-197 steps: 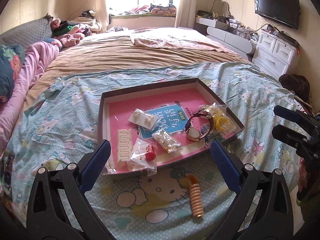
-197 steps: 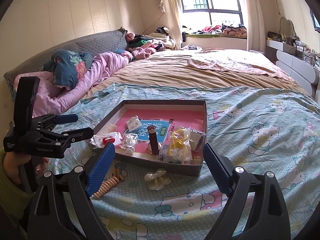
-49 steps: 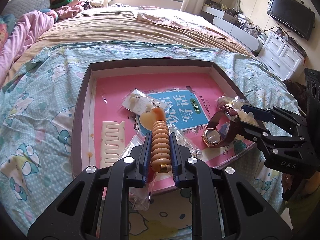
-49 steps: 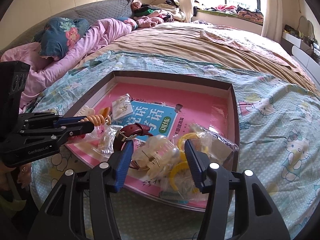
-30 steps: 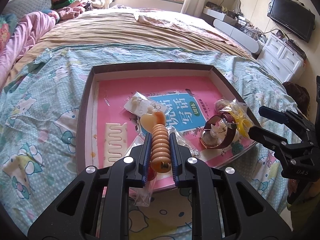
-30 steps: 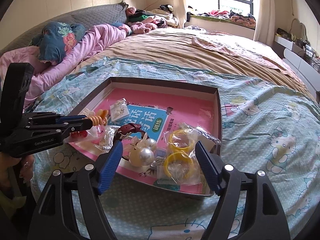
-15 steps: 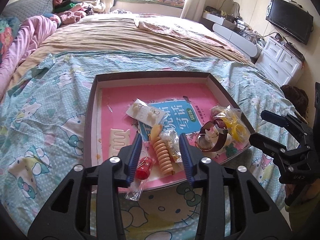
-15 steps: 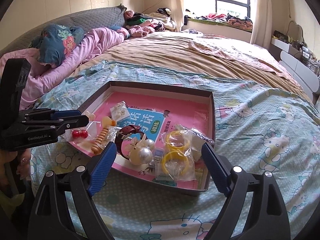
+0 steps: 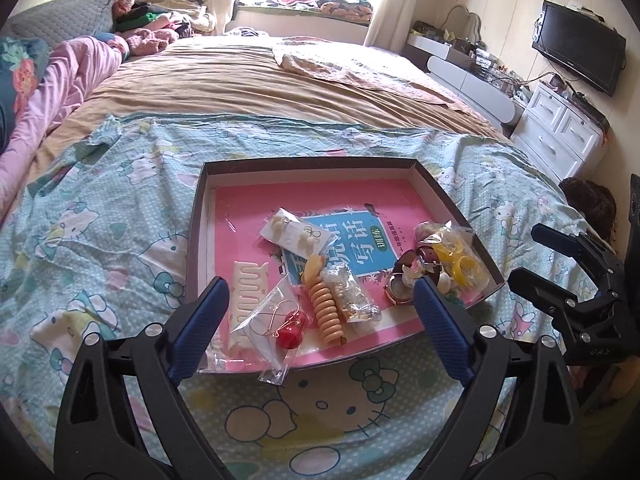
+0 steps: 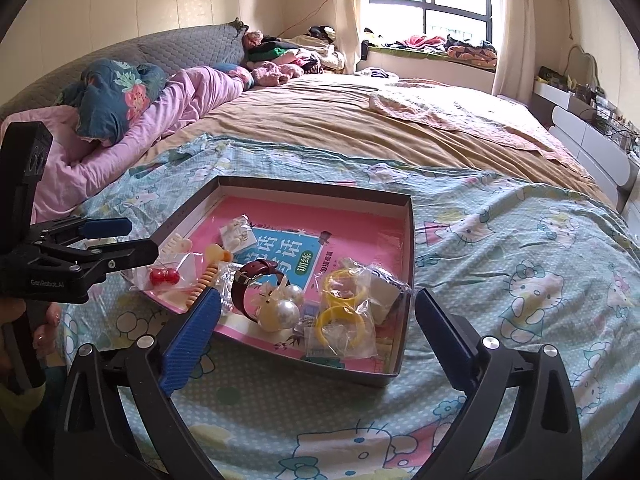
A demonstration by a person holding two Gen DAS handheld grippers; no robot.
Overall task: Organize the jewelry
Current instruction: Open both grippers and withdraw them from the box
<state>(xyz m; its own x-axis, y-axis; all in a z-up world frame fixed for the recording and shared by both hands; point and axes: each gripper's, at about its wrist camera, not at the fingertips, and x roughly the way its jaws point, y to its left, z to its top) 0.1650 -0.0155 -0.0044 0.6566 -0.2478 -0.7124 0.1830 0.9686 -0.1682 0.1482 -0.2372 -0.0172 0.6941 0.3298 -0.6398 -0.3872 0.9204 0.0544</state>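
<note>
The ribbed orange clip (image 9: pixel 325 307) now lies in the tray (image 9: pixel 456 204), dropped by the left gripper (image 9: pixel 320 316) — both it and the right gripper (image 10: pixel 316 334) are opening, empty — so the placing step looks finished, and next is checking for strays.

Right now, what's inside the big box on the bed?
The box holds a pink book, a peach spiral clip, red cherry earrings, a watch and yellow bangles. Whatever lies beneath the book is hidden.

A shallow dark tray (image 9: pixel 200 216) on the bed holds a spiral orange hairband (image 9: pixel 326 312), bagged earrings (image 9: pixel 290 330), a watch (image 10: pixel 250 284) and yellow bangles (image 10: pixel 342 308).
</note>
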